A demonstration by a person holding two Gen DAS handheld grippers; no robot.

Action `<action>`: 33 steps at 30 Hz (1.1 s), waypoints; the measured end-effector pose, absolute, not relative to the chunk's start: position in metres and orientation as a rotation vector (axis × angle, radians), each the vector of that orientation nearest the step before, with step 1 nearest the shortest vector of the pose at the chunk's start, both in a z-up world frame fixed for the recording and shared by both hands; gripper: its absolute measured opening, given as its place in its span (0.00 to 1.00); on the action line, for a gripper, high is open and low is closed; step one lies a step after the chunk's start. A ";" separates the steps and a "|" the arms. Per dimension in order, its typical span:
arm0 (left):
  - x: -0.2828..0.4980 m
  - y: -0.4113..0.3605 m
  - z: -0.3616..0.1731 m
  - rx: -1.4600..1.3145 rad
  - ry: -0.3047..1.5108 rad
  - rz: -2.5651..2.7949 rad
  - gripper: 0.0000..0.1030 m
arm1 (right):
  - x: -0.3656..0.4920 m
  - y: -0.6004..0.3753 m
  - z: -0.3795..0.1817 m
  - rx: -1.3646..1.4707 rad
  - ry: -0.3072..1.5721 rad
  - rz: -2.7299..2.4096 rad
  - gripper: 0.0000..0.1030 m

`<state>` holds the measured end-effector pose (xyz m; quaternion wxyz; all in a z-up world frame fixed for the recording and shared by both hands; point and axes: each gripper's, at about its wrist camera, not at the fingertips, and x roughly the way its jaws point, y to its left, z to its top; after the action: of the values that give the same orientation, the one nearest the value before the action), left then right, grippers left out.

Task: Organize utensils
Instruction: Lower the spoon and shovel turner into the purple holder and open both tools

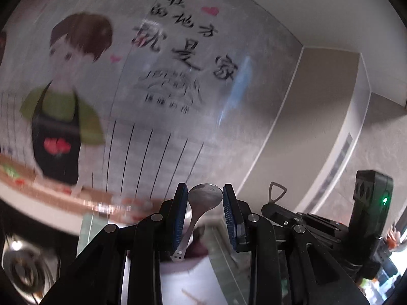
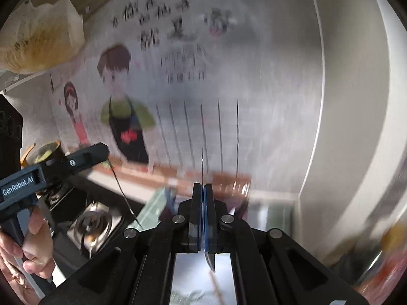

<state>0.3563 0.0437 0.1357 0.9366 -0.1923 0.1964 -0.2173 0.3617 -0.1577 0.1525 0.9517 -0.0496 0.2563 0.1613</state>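
My left gripper [image 1: 205, 193] is shut on a metal spoon [image 1: 203, 197]. The bowl stands up between the blue pads and the handle hangs down toward the camera. My right gripper [image 2: 202, 190] is shut on a thin metal utensil [image 2: 202, 162], seen edge-on as a dark sliver above the pads with its wider end [image 2: 210, 260] below them. Both grippers are raised and point at the wall. The left gripper's body [image 2: 51, 167] and the hand holding it show at the left of the right wrist view. The right gripper's body [image 1: 366, 203] shows at the right of the left wrist view.
A tiled wall with a cartoon sticker [image 2: 124, 106] is straight ahead. A stove burner [image 2: 94, 223] and a dark pot [image 2: 48, 152] sit on the counter at lower left. A white corner column [image 2: 343, 127] is at right. A hanging plastic bag [image 2: 38, 35] is at upper left.
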 end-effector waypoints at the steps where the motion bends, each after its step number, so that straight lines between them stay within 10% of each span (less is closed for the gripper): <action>1: 0.365 0.041 0.135 -0.392 0.400 -0.444 0.28 | 0.366 -0.158 0.157 -0.099 0.514 0.329 0.01; 15: 0.451 0.034 0.041 -0.503 0.591 -0.375 0.28 | 0.455 -0.164 0.079 -0.015 0.688 0.310 0.01; 20: 0.458 0.035 0.021 -0.482 0.658 -0.358 0.45 | 0.468 -0.167 0.059 0.029 0.762 0.335 0.05; 33: 0.388 0.055 -0.028 -0.326 0.896 -0.171 0.49 | 0.411 -0.167 0.029 -0.148 0.757 0.207 0.63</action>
<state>0.3876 0.0554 -0.0282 0.8851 -0.1568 0.4305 -0.0823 0.4113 -0.1666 0.0295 0.9213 -0.0720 0.3685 0.1010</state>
